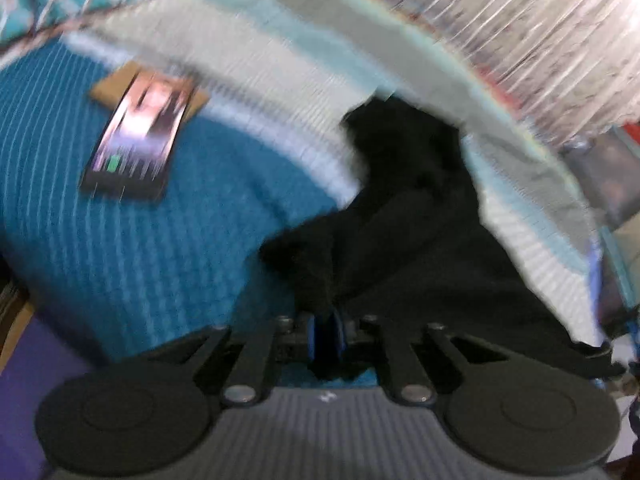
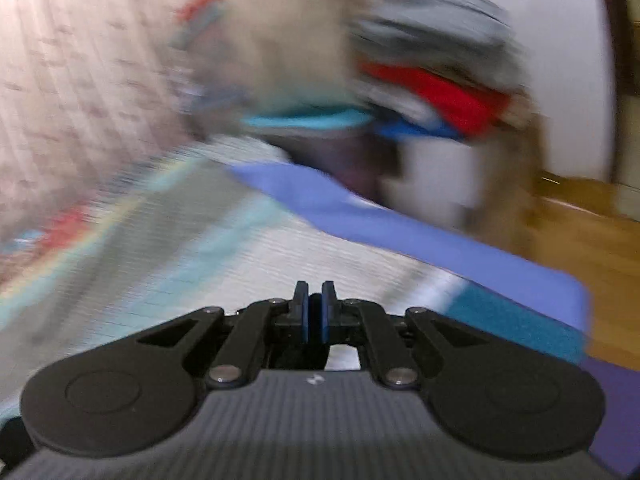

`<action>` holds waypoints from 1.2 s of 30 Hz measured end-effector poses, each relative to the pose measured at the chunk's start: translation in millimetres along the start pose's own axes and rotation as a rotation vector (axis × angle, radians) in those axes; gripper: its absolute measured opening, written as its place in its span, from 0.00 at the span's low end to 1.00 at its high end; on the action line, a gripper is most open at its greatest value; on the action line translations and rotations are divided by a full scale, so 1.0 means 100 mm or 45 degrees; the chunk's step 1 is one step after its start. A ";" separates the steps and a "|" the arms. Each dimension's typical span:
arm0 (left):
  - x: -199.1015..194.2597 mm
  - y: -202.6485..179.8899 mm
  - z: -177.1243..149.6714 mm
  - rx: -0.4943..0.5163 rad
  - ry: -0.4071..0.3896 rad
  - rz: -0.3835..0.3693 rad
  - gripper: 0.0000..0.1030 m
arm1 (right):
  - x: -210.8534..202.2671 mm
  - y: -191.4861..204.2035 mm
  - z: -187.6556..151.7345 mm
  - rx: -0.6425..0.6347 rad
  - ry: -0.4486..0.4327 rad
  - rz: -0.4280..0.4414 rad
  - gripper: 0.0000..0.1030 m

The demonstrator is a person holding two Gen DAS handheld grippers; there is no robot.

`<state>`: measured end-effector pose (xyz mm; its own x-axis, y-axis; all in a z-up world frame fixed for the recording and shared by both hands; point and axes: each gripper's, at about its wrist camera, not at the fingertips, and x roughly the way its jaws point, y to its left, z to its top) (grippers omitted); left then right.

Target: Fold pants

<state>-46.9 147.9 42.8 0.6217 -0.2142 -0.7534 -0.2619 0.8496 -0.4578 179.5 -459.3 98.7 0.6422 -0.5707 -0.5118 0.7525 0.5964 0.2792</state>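
Left gripper (image 1: 326, 334): I am keeping its blue fingers (image 1: 313, 336) clamped on a gathered pinch of the black pants (image 1: 404, 232), low centre of the left wrist view. The cloth is fanning upward and rightward from the pinch, draped over the teal bedspread (image 1: 132, 240) and its pale striped border (image 1: 248, 80).

Right gripper (image 2: 315, 312): its fingers (image 2: 304, 316) are standing together with only a thin slit between them, and I am seeing nothing held; the pants are not showing in this view. Beyond it, pale striped bedding and a violet-blue sheet edge (image 2: 360, 216) are smeared by motion blur.

Handling, as I am judging it: the pants are looking soft, light and limp, sagging wherever unsupported, so I am favouring holds at a hem or waistband edge, two corners at once.

Pose: the left gripper is pointing steeply down onto the bed; the right is pointing more shallowly, across the bed toward a blurred pile of clothes (image 2: 436, 88).

Other item: a phone (image 1: 136, 136) on the bedspread, upper left.
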 end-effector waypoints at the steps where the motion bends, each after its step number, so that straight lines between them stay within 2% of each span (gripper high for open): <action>1: 0.04 0.00 -0.04 0.016 0.027 0.018 0.15 | 0.09 -0.07 -0.03 -0.006 0.036 -0.054 0.14; 2: 0.03 0.03 -0.08 0.035 0.033 0.026 0.16 | 0.21 -0.11 -0.17 -0.015 0.088 -0.132 0.18; 4: -0.05 0.02 -0.06 0.045 -0.012 0.011 0.20 | 0.29 -0.20 -0.27 0.035 0.131 -0.193 0.54; 7: -0.30 0.24 0.07 0.003 -0.157 -0.056 0.28 | 0.23 -0.31 -0.36 0.192 0.055 -0.254 0.54; 10: -0.38 0.25 0.36 0.021 -0.283 0.007 0.30 | 0.18 -0.25 -0.35 0.213 0.008 -0.220 0.53; 12: -0.29 0.14 0.58 0.089 -0.307 0.038 0.30 | 0.20 0.15 -0.28 0.122 -0.024 -0.108 0.53; 13: -0.19 0.07 0.69 0.126 -0.313 0.041 0.33 | 0.05 0.19 -0.31 0.079 -0.039 -0.065 0.53; 15: 0.08 -0.10 0.89 0.181 -0.297 0.045 0.43 | -0.03 0.76 -0.28 -0.082 -0.024 0.097 0.53; 16: 0.24 -0.19 1.00 0.208 -0.292 0.025 0.48 | -0.10 1.01 -0.32 -0.160 -0.003 0.175 0.53; 18: 0.55 -0.34 1.13 0.226 -0.268 -0.014 0.49 | -0.27 1.61 -0.45 -0.371 0.062 0.370 0.53; 20: 0.80 -0.46 1.22 0.204 -0.240 -0.096 0.49 | -0.34 2.11 -0.62 -0.584 0.129 0.578 0.53; 21: 0.89 -0.51 1.23 0.194 -0.232 -0.130 0.49 | -0.33 2.24 -0.66 -0.664 0.158 0.649 0.53; 24: 1.08 -0.60 1.19 0.173 -0.230 -0.124 0.52 | 0.12 2.90 -0.72 -0.856 0.236 0.814 0.53; 27: 1.23 -0.61 1.09 0.186 -0.193 -0.091 0.54 | 0.81 3.66 -0.71 -0.966 0.290 0.882 0.53; 29: 1.31 -0.63 1.01 0.231 -0.166 -0.070 0.54 | 1.30 4.13 -0.68 -0.996 0.370 0.885 0.53; 31: 1.37 -0.63 0.93 0.266 -0.142 -0.061 0.55 | 1.68 4.53 -0.84 -1.010 0.439 0.851 0.53; 34: 1.43 -0.61 0.83 0.284 -0.120 -0.083 0.58 | 2.13 4.91 -1.18 -0.941 0.700 0.847 0.52; 35: 1.42 -0.62 0.82 0.301 -0.118 -0.088 0.58 | 2.21 4.94 -1.27 -0.907 0.775 0.863 0.34; 36: 1.41 -0.64 0.81 0.315 -0.120 -0.087 0.58 | 2.24 4.98 -1.33 -0.900 0.801 0.879 0.21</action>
<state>116.8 102.4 4.2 0.7008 -0.2393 -0.6721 -0.0359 0.9291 -0.3682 678.7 -215.8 15.1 0.5481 0.2586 -0.7954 -0.1035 0.9647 0.2423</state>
